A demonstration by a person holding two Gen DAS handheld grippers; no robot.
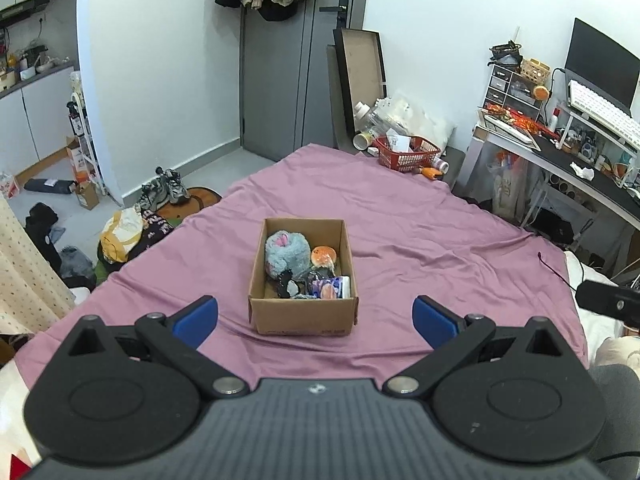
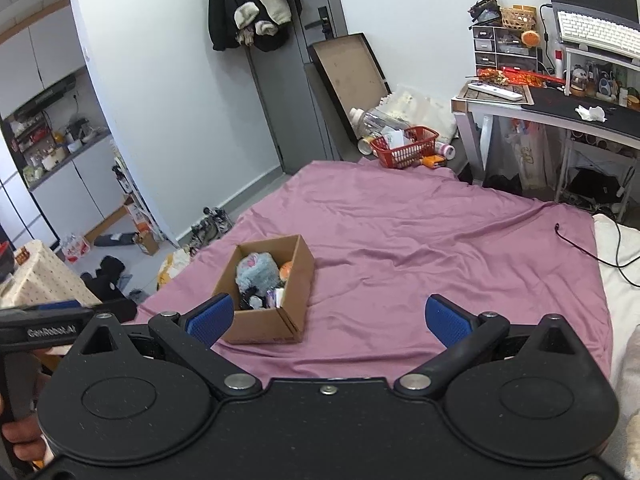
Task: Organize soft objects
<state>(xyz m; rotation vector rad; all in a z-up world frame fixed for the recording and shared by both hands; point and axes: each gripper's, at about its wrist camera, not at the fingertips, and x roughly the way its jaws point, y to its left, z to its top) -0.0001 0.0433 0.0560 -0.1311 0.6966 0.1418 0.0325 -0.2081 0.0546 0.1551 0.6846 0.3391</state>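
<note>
We read one clear label: "GenRobot.AI" in white letters on the black body of the left gripper point(image 2: 42, 330), seen at the left edge of the right wrist view. The cardboard box point(image 1: 303, 320) has small print along the bottom of its front wall, too blurred for us to read. The packet point(image 1: 334, 287) inside the box shows printed graphics, no legible words. Nothing else is readable.

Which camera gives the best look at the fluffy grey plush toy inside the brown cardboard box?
The left wrist view: it looks straight down into the brown cardboard box, so the fluffy grey plush toy and its pink patch show fully. In the right wrist view the toy is smaller and seen at an angle.
</note>
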